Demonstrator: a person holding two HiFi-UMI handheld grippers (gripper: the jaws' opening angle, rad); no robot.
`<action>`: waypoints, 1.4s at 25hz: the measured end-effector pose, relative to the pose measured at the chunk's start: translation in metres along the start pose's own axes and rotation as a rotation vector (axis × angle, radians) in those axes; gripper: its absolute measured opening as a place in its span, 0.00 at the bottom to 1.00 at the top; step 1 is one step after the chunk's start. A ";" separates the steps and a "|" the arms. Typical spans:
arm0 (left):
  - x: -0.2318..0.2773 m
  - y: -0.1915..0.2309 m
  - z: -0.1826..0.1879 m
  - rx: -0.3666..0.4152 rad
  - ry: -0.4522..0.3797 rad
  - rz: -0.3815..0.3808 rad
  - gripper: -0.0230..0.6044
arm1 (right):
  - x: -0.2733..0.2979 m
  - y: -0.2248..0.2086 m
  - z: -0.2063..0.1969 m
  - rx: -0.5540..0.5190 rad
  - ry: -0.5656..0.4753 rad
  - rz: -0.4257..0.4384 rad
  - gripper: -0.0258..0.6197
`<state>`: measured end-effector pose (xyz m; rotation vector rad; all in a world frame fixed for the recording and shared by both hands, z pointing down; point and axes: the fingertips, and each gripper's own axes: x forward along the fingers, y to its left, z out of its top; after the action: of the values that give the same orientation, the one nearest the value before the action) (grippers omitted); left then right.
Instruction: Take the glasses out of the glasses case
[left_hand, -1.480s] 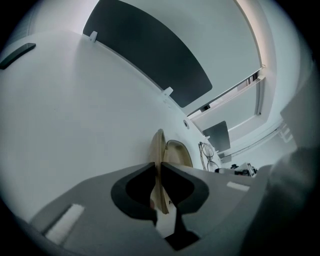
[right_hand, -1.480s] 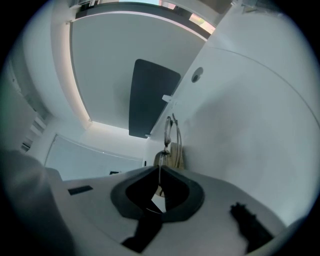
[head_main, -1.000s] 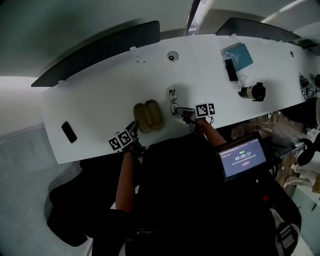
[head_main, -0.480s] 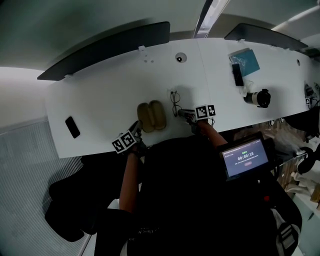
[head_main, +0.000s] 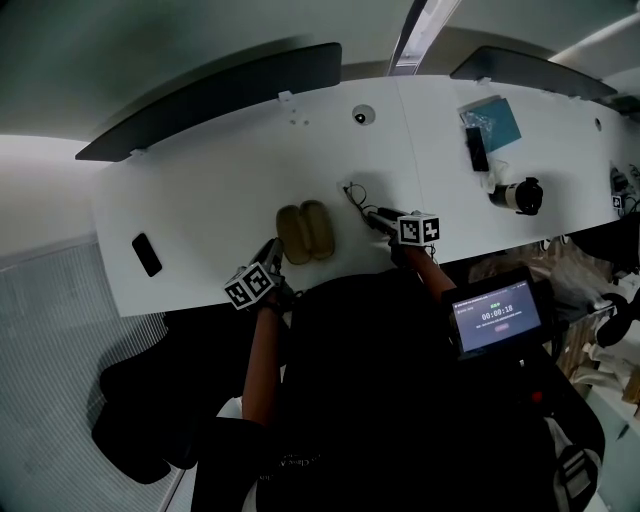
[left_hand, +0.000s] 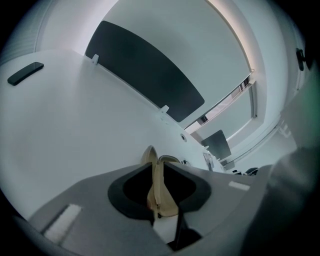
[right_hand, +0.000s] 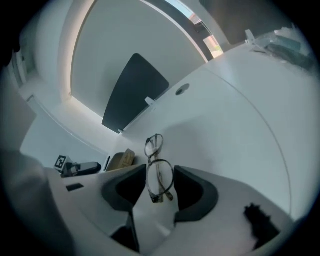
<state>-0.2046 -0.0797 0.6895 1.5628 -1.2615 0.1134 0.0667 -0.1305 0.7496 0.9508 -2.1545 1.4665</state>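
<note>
right gripper (right_hand: 160, 174) jaws just opened wide, glasses (right_hand: 153, 159) lie loose between them on table (head_main: 200, 200), 3 o'clock of glasses case (head_main: 303, 232): looks like a release. left gripper (left_hand: 159, 172), grip eased slightly, pinches glasses case edge, likely steadying it.

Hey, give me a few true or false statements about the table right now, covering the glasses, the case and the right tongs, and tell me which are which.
1. The glasses case lies open on the table. True.
2. The glasses sit inside the case. False: they lie outside it, on the table to its right in the head view.
3. The right tongs are clamped shut on the glasses. False: their jaws have just opened and stand apart, with the glasses between them but not pinched.
4. A small black flat thing lies near the table's left end. True.
</note>
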 end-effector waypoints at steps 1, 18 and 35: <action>0.000 -0.001 0.001 0.007 -0.002 -0.002 0.16 | -0.002 -0.004 0.000 -0.013 0.004 -0.026 0.32; 0.005 -0.073 -0.004 0.507 -0.084 -0.186 0.05 | -0.044 0.094 0.016 -0.604 -0.162 0.067 0.05; 0.016 -0.058 -0.021 0.546 -0.034 -0.163 0.05 | -0.042 0.086 0.015 -0.579 -0.138 0.094 0.05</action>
<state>-0.1443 -0.0819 0.6705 2.1355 -1.1796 0.3516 0.0370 -0.1103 0.6595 0.7559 -2.5381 0.7403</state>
